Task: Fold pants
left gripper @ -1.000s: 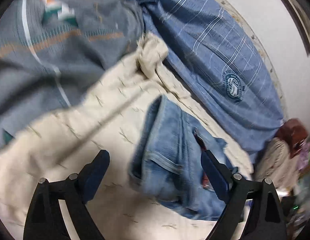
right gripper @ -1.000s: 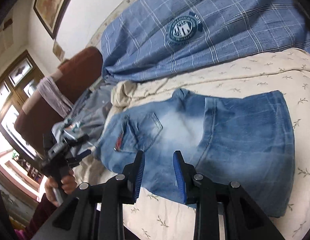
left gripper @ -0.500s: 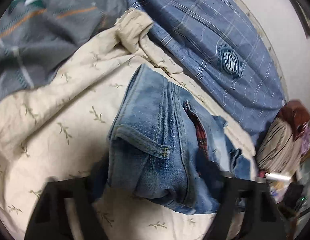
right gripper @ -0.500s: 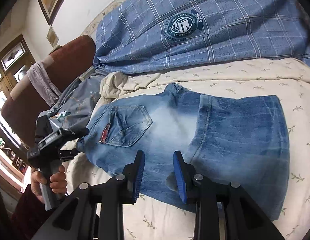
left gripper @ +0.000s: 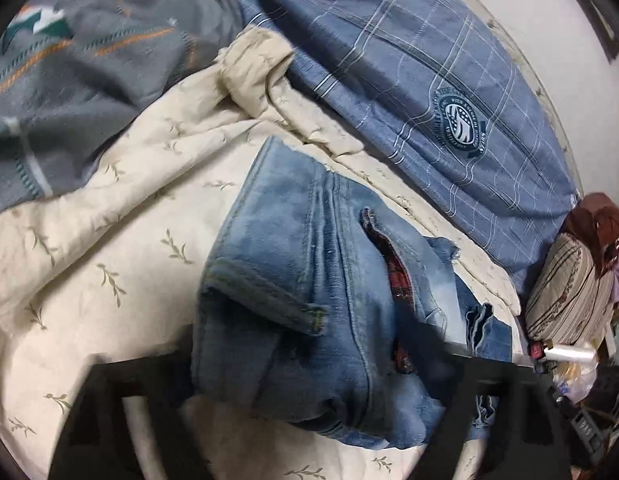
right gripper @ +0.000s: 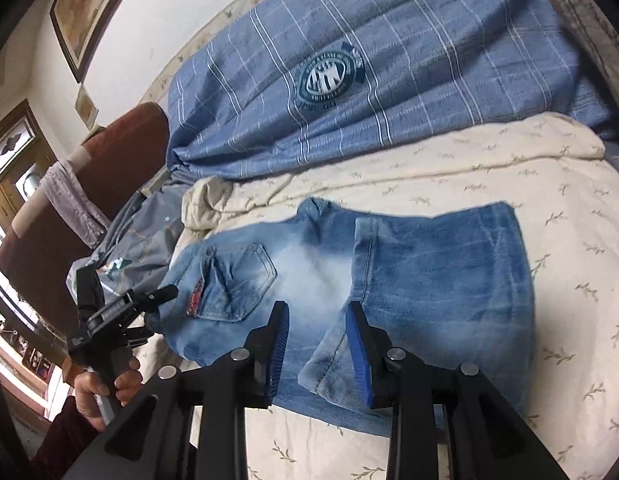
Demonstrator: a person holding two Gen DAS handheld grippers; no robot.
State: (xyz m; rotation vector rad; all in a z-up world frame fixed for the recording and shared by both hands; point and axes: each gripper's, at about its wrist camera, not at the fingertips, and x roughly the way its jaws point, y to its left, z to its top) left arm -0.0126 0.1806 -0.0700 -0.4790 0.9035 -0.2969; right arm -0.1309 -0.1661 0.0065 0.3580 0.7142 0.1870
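The jeans [right gripper: 349, 280] lie on a cream leaf-print bedspread [right gripper: 529, 184] on the bed, already folded over themselves, with the leg end laid back across the seat and the back pocket [right gripper: 233, 284] showing; behind them sit a blue checked pillow [right gripper: 349, 80] and a grey patterned cloth [left gripper: 89, 60]; the left tongs [left gripper: 317, 392] have just been closing round the waistband end, denim bunched between the jaws, and they appear to clench it, though their tips are buried in the cloth; in the right wrist view the same tool sits at the waistband edge, gripped by the person's hand [right gripper: 109, 388]; the right tongs [right gripper: 317, 344] hang just over the near edge with a narrow gap, grasping nothing, the turned-up hem [right gripper: 333, 376] lying just below them; the step in hand looks like taking hold for the next fold; next the right tongs would need to drop onto the near edge and bite, so both ends can be carried over evenly.
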